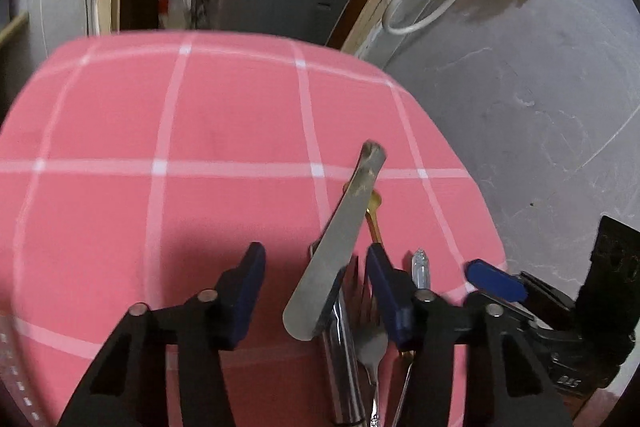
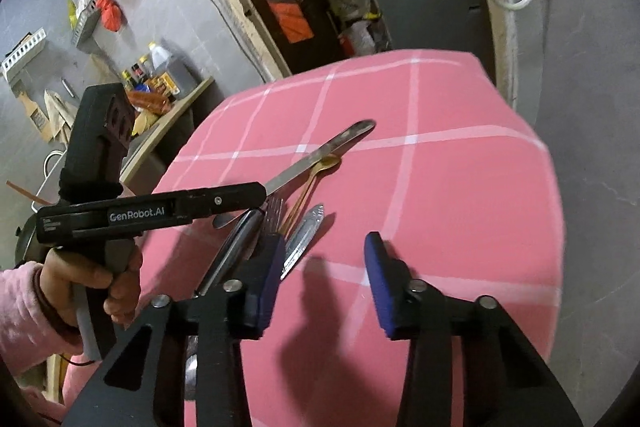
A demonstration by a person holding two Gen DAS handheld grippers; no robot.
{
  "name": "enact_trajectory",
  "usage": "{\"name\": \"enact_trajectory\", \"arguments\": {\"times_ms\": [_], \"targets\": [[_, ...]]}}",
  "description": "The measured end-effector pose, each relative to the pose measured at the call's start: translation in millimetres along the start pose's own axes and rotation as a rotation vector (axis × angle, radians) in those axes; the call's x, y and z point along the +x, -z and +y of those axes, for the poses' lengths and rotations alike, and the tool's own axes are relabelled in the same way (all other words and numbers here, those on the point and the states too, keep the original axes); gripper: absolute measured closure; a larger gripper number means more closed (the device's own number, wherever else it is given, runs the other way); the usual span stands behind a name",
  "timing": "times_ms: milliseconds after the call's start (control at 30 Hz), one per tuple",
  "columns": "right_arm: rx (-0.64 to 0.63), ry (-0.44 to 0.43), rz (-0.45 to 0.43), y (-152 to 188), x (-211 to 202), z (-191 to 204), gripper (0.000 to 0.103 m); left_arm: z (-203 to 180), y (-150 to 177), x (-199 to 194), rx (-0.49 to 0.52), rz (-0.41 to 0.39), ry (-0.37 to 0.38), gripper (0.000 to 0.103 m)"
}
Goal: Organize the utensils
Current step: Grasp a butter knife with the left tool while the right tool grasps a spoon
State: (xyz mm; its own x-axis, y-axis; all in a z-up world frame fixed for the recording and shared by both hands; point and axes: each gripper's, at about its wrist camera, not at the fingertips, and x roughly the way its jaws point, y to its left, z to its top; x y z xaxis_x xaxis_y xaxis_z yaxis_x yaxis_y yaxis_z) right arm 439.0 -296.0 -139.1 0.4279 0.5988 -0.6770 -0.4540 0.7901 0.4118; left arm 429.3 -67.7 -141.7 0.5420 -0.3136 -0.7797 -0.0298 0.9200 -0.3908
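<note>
Left wrist view, bottom of frame: left gripper (image 1: 316, 275), blue pads partly apart, nothing pinched. The right pad (image 1: 384, 291) sits just beside the pile of utensils; whether it touches, cannot tell. The left pad (image 1: 248, 291) is over bare cloth.

Between the pads, lower centre: a flat steel knife (image 1: 336, 247) slanting up to the right, its rounded end nearest the camera and its tip out toward frame centre. Under it a fork (image 1: 370, 343) with tines pointing up the frame, and a dark shiny handle (image 1: 340, 355) running off the bottom edge. A gold spoon (image 1: 374, 205) peeks out beside the knife tip. A clear-handled piece (image 1: 421, 267) lies just right of the right pad.

Lower right of the same view: right gripper (image 1: 496, 281), one blue pad seen.

All of it lies on a pink tablecloth (image 1: 180, 131) with white grid lines. Beyond that, grey floor (image 1: 540, 115) on the right.

Right wrist view, bottom: right gripper (image 2: 324, 275), pads partly apart, only cloth between them, holding nothing. Its left pad (image 2: 268, 279) lies over the near ends of the utensils; contact unclear.

Left of frame: the left gripper (image 2: 256, 193) seen side-on, held by a hand (image 2: 116, 279) with a pink sleeve (image 2: 24, 311).

Centre: knife (image 2: 320, 153), gold spoon (image 2: 326, 163), fork tines (image 2: 274, 213), an embossed silver handle (image 2: 306, 231), all bunched on the left half of the tablecloth (image 2: 460, 187).
</note>
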Motion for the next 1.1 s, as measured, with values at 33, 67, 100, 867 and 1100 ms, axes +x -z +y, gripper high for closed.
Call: {"name": "enact_trajectory", "arguments": {"times_ms": [33,67,100,867,1100], "targets": [[0.003,-0.006,0.01,-1.3,4.2,0.7,0.068,1.1,1.3,-0.1,-0.007,0.003,0.001,0.059],[0.005,-0.008,0.023,-2.6,8.9,1.3,0.069,1.3,2.8,-1.2,-0.013,0.004,0.005,0.06],[0.006,-0.009,0.032,-2.9,12.4,1.7,0.07,2.9,6.1,-3.3,-0.028,0.005,0.012,0.06],[0.211,-0.08,0.002,1.5,27.1,-1.1,0.096,27.3,32.3,-17.8,-0.444,-0.088,0.136,0.095],[0.225,-0.055,-0.117,3.3,-21.5,16.6,0.099,8.2,14.1,-63.1,-0.291,-0.218,0.082,0.1]]}}
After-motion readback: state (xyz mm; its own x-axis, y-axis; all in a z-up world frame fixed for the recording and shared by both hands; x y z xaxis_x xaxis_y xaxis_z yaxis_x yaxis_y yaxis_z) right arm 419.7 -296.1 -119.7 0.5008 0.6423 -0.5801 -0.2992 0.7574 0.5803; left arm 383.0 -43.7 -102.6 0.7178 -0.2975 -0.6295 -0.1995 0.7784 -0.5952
